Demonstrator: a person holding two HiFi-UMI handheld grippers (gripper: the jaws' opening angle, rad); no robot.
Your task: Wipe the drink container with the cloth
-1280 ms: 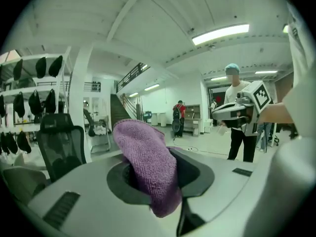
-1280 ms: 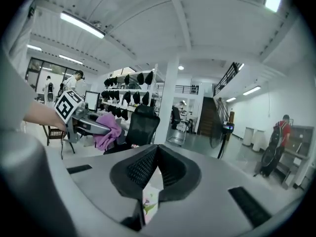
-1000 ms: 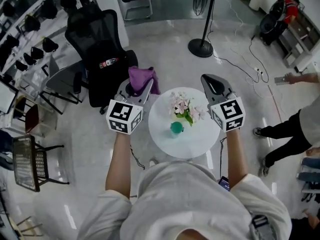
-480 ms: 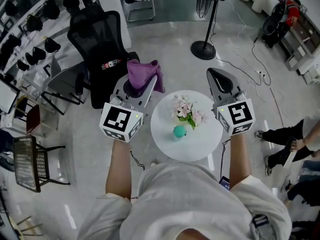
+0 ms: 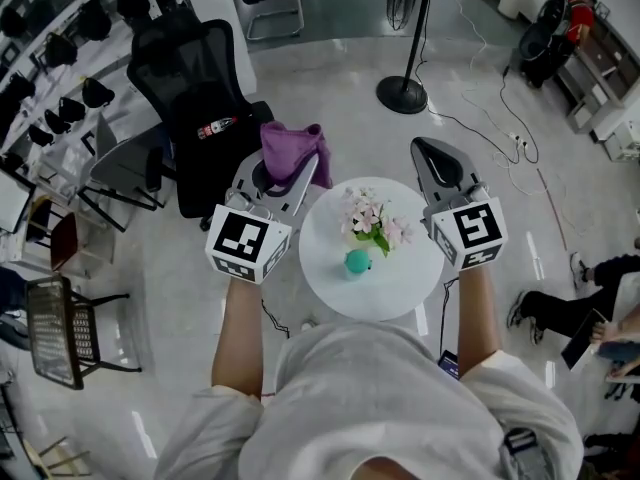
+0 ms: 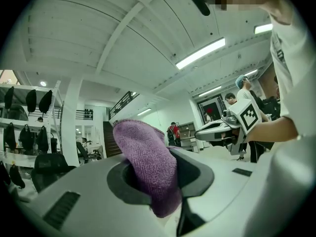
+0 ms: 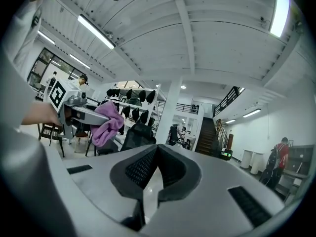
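Glossy pale floor surrounds a round white table (image 5: 400,293). Near the table's middle stands the teal drink container (image 5: 356,261), with a pink flower bunch (image 5: 372,218) beside it. At the table's left edge, the left tongs (image 5: 296,176) pinch a purple cloth (image 5: 292,146). At its right edge, the right tongs (image 5: 428,154) are pressed together, empty.

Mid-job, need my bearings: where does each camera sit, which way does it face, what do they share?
Head view: on the person's head, steeply down at the table and teal container; shows forearms, left gripper, right gripper.
Left gripper view: on that gripper, level along jaws shut on the purple cloth.
Right gripper view: on that gripper, level along shut, empty jaws.
Shared: each gripper view shows the other gripper; all show the cloth.
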